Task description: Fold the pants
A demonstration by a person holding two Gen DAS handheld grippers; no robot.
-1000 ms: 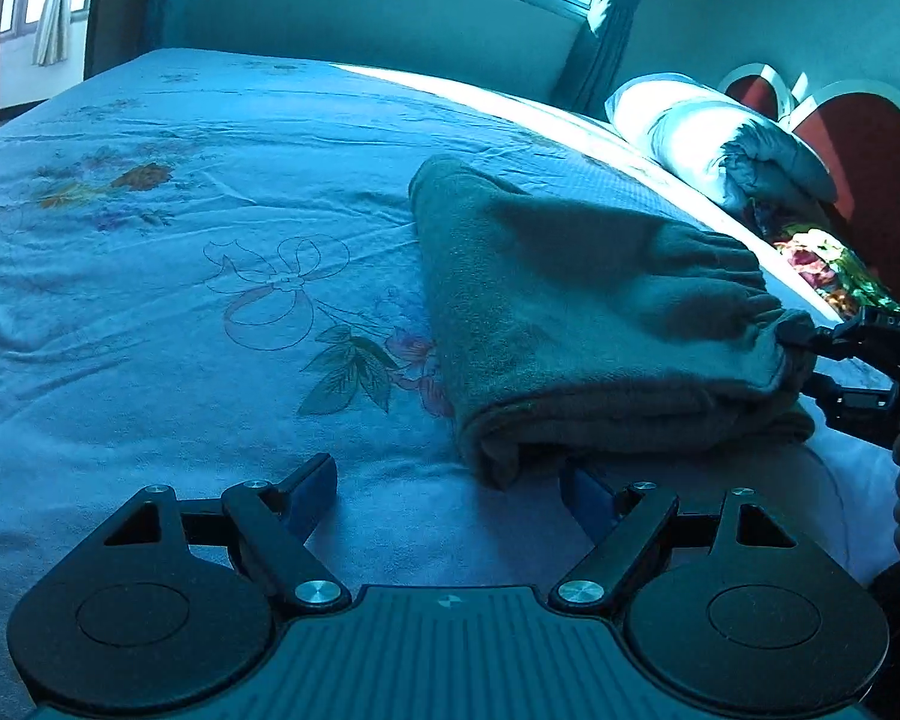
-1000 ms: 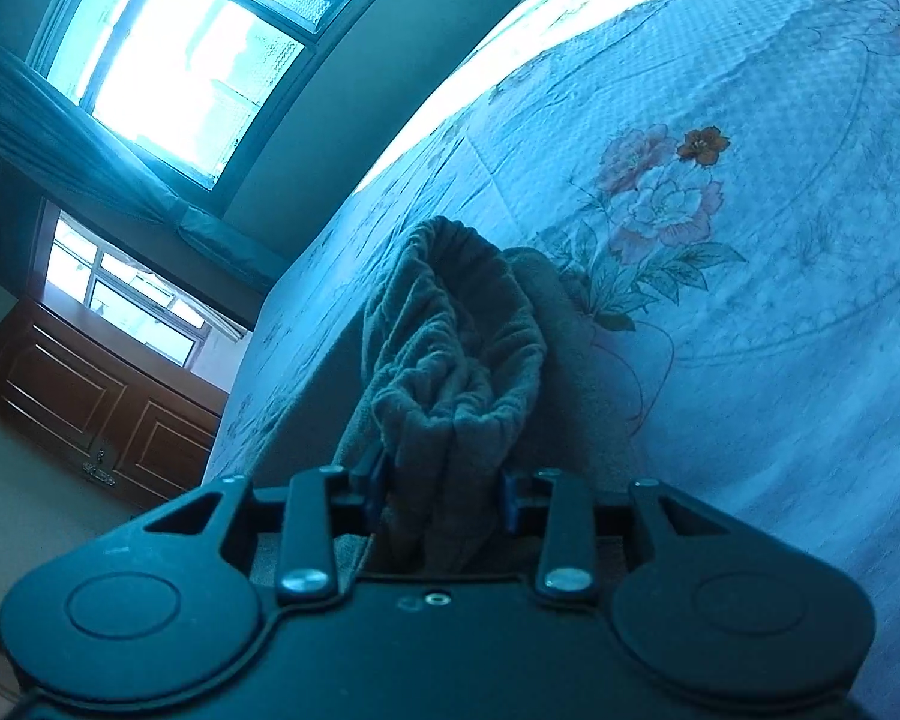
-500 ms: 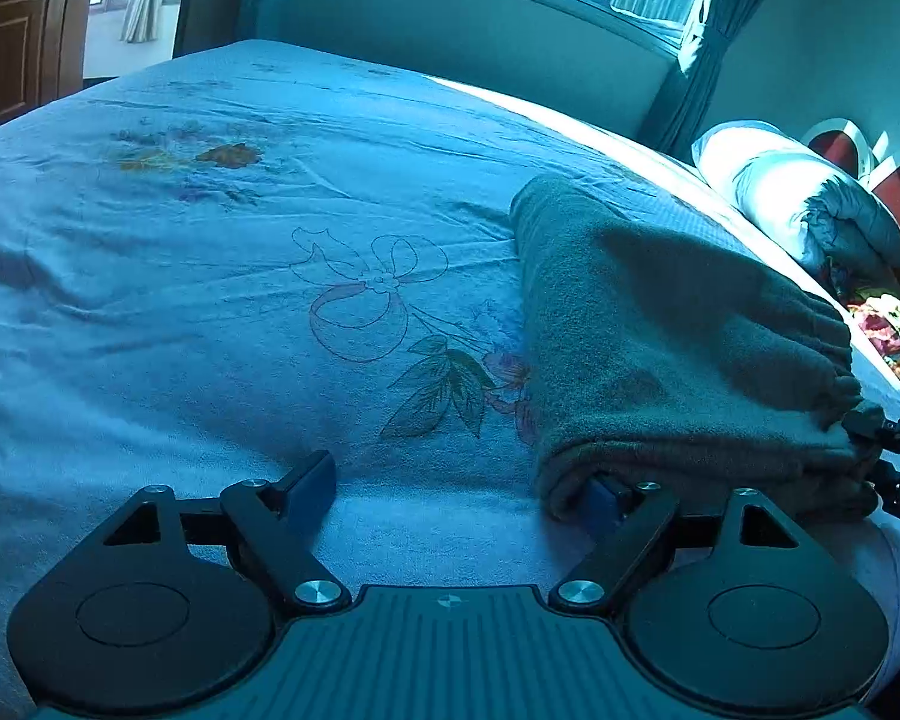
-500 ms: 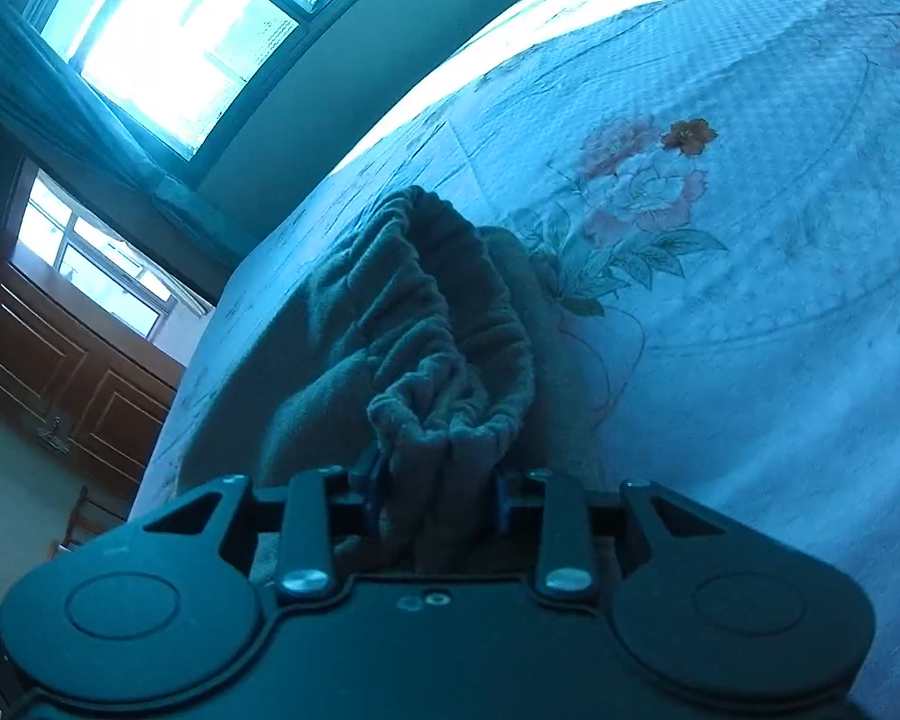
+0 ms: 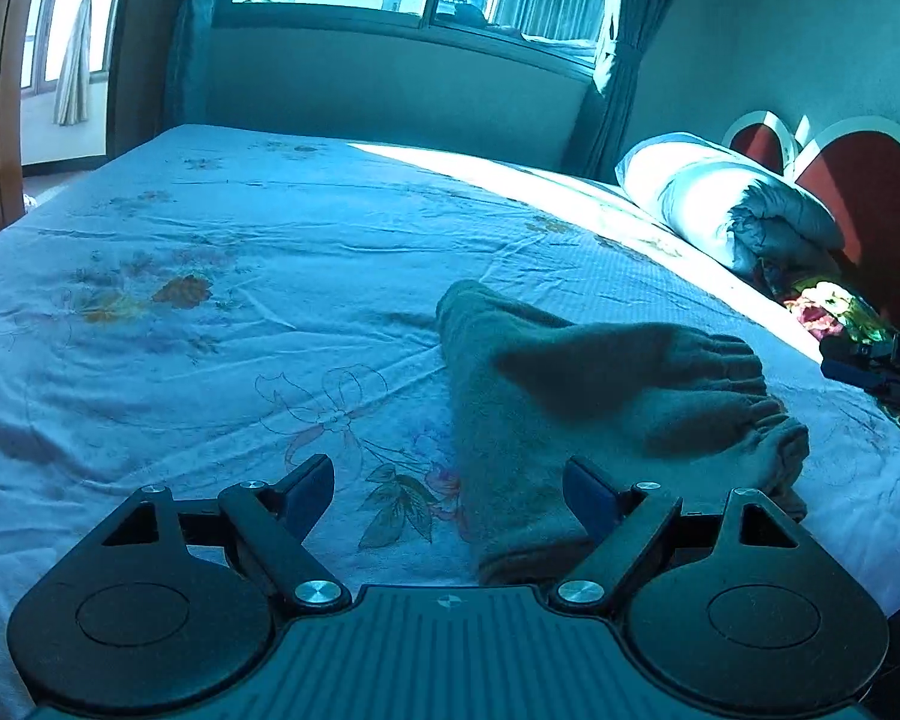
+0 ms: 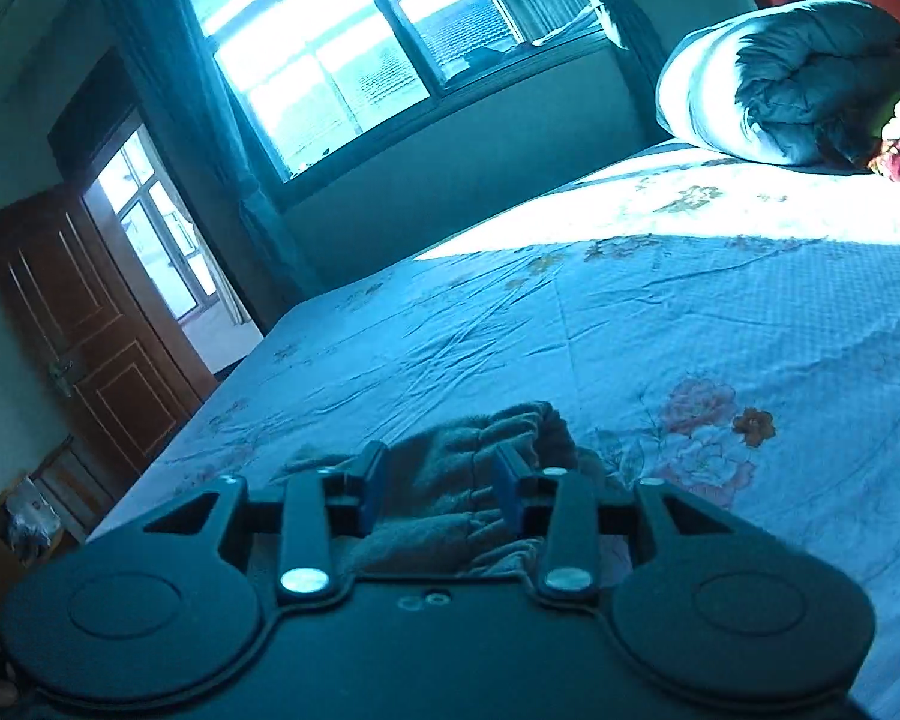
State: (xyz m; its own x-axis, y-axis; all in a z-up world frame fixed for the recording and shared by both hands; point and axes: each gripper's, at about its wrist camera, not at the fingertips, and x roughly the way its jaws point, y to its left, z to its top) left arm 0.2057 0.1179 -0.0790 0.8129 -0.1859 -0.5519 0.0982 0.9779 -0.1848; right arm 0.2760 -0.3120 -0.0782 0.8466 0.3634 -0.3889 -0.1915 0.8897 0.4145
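Observation:
The folded grey-green pants (image 5: 600,396) lie on the blue flowered bed sheet (image 5: 240,330), with the gathered waistband toward the right. My left gripper (image 5: 447,474) hovers open and wide over their near edge; its right finger (image 5: 588,498) is above the cloth and holds nothing. At the right edge of the left wrist view my right gripper (image 5: 870,369) hangs clear of the waistband. In the right wrist view the right gripper (image 6: 439,462) has its jaws opening. The pants (image 6: 468,450) lie on the bed below and past the fingertips, not pinched.
A rolled duvet (image 5: 720,204) and a flowered cloth lie at the head of the bed by the red headboard (image 5: 870,192). A window with curtains fills the far wall. A brown door (image 6: 90,348) stands beyond the foot of the bed.
Both grippers have risen off the bed. The right gripper has let go of the waistband and rolled level. The left gripper's right finger has come away from the pants' near edge.

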